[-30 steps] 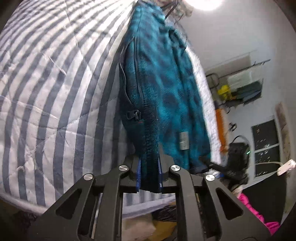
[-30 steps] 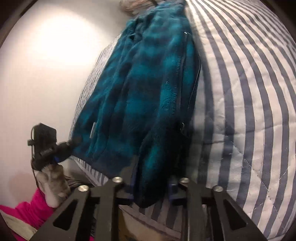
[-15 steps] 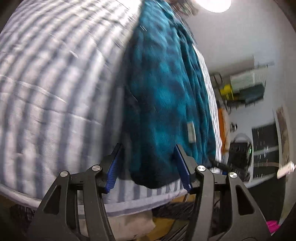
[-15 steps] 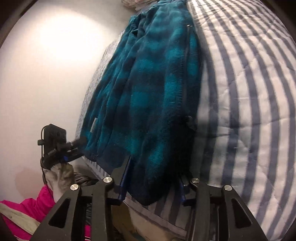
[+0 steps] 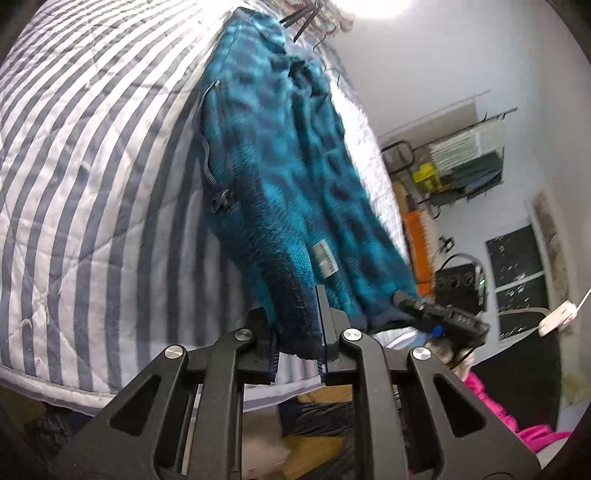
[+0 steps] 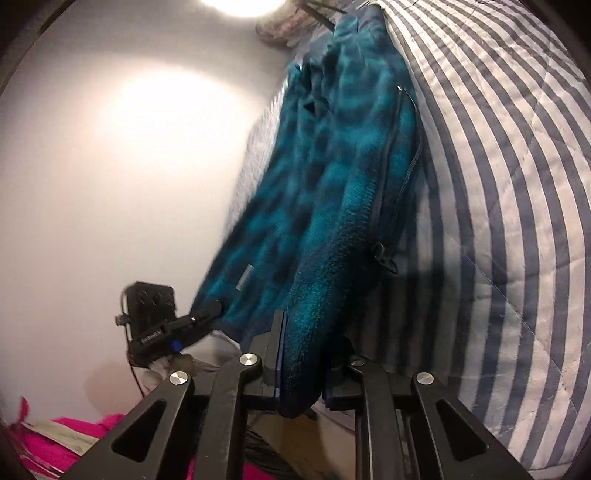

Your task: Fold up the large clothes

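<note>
Containers: a wire rack [image 5: 465,162] stands against the far wall, beyond the foot of the striped quilt [image 5: 92,184]. It holds folded dark and light textiles and a yellow item; its further contents are too small to tell.

Task item: a teal plaid fleece jacket [image 5: 288,177] lies lengthwise on the striped quilt, near the quilt's edge on the wall side. Its collar end points toward the head of the quilt, where a dark hanger [image 5: 303,20] and a knitted item lie. Its zipper edge, with a dark pull tab [image 5: 221,199], faces the open expanse of the quilt. A small grey label [image 5: 325,258] shows near the hem.

Left gripper [image 5: 298,325]: the jaws have just been closing and are now clamped on the hem corner of the fleece jacket on the zipper side. The dark hem fabric fills the gap between the fingers and is raised clear of the quilt.

Right gripper [image 6: 301,365]: the jaws have just been closing and are now clamped on a thick fold of the fleece jacket hem. The fabric hangs down between the fingers, past the near edge of the quilt.

Each gripper is visible in the other's view, at the jacket's other hem corner.

Pink fabric [image 6: 74,443] lies on the floor below the quilt's near edge.
</note>
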Demonstrator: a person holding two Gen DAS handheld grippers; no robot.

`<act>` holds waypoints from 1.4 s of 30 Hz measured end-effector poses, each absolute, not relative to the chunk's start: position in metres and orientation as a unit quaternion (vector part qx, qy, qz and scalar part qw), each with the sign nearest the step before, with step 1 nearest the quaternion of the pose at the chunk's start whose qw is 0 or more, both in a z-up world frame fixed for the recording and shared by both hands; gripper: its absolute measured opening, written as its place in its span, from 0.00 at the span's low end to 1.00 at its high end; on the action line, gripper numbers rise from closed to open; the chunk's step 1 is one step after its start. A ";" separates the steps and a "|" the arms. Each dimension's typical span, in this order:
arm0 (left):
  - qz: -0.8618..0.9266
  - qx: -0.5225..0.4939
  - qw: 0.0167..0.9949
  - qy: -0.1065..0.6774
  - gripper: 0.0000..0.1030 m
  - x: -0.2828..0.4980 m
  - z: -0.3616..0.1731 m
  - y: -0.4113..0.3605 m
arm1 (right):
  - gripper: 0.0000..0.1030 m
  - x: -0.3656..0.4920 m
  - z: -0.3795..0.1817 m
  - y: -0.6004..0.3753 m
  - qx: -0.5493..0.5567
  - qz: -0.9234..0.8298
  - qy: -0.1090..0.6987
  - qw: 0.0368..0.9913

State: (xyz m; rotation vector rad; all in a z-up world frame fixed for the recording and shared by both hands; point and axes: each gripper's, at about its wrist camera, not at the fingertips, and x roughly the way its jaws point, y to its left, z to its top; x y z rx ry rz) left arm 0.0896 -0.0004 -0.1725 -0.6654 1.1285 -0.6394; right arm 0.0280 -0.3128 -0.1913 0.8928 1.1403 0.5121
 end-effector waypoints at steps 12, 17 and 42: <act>-0.281 -0.311 0.769 0.482 0.13 0.151 -0.127 -0.001 | 0.13 0.090 -0.152 -0.332 0.410 0.180 0.478 0.755; -0.256 -0.307 0.777 0.487 0.13 0.196 -0.127 -0.010 | 0.13 0.134 -0.149 -0.329 0.373 0.150 0.483 0.778; -0.203 -0.287 0.753 0.556 0.19 0.299 -0.188 -0.033 | 0.26 0.212 -0.209 -0.357 0.438 0.128 0.519 0.722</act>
